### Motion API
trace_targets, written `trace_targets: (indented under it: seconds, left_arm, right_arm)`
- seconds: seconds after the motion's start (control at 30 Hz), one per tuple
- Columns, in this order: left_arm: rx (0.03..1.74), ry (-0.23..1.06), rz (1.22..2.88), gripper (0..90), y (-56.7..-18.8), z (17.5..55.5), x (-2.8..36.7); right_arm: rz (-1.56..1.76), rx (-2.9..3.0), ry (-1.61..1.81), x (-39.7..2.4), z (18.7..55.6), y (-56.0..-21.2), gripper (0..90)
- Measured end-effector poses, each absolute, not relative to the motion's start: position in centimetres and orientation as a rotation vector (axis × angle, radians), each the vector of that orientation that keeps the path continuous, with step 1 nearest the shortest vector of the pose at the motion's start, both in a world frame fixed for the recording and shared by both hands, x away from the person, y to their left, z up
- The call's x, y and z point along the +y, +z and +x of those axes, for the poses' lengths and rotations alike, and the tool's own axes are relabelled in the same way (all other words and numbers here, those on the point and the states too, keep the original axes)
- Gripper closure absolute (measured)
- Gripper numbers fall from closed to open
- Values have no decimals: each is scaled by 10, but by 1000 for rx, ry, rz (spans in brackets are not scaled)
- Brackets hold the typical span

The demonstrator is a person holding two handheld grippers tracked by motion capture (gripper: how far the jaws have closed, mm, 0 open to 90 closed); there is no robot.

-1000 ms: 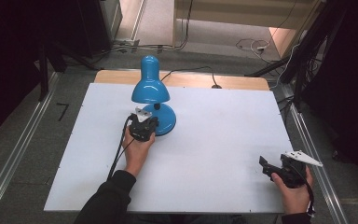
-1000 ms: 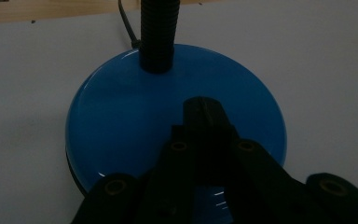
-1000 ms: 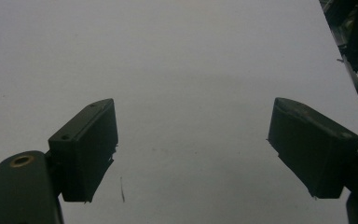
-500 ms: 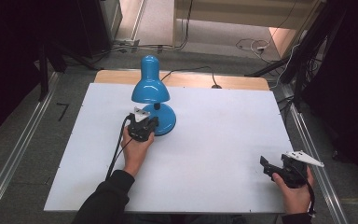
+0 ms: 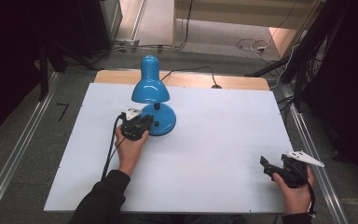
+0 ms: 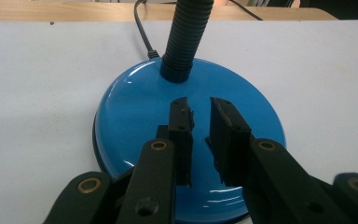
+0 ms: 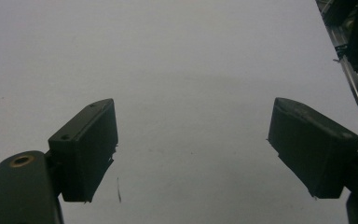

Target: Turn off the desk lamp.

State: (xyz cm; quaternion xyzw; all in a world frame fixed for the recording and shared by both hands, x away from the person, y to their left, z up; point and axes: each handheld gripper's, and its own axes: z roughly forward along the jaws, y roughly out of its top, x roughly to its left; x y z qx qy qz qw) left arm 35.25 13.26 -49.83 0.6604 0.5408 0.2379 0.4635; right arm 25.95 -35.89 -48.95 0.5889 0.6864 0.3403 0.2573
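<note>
1. The blue lamp [image 5: 154, 106] is seen standing on the white table [image 5: 214, 140], left of centre toward the far edge.
2. The left gripper [image 6: 200, 122] is held over the lamp's base [image 6: 135, 112], its jaws narrowly parted with nothing between them.
3. The right gripper [image 7: 191, 154] is held at the near right, jaws spread wide and empty.

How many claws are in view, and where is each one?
2. The left claw sits over the blue lamp's base, its jaws nearly closed. The right claw is near the table's right front edge, open.
</note>
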Motion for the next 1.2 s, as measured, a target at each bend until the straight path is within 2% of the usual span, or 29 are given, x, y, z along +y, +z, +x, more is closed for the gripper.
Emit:
trace_targets:
  seconds: [0.3, 0.43, 0.5, 0.67, 0.93, 1.2]
  left_arm:
    - [1337, 533, 1612, 661, -495, 351, 137]
    - [1330, 544, 1617, 565, -493, 349, 139]
    - [1326, 551, 1614, 474, -492, 349, 139]
    - [1319, 556, 1623, 381, -491, 347, 141]
    - [1305, 550, 1613, 320, -487, 343, 142]
    - [1308, 537, 1628, 317, -483, 338, 143]
  right_arm:
    - [1598, 1863, 929, -359, 259, -489, 145]
    - [1599, 1863, 929, -360, 259, -489, 144]
    - [1596, 1865, 931, -360, 259, -489, 144]
    - [1598, 1867, 933, -360, 259, -489, 144]
    - [1600, 1868, 933, -359, 258, -489, 144]
    - [1601, 1868, 937, -360, 258, -489, 144]
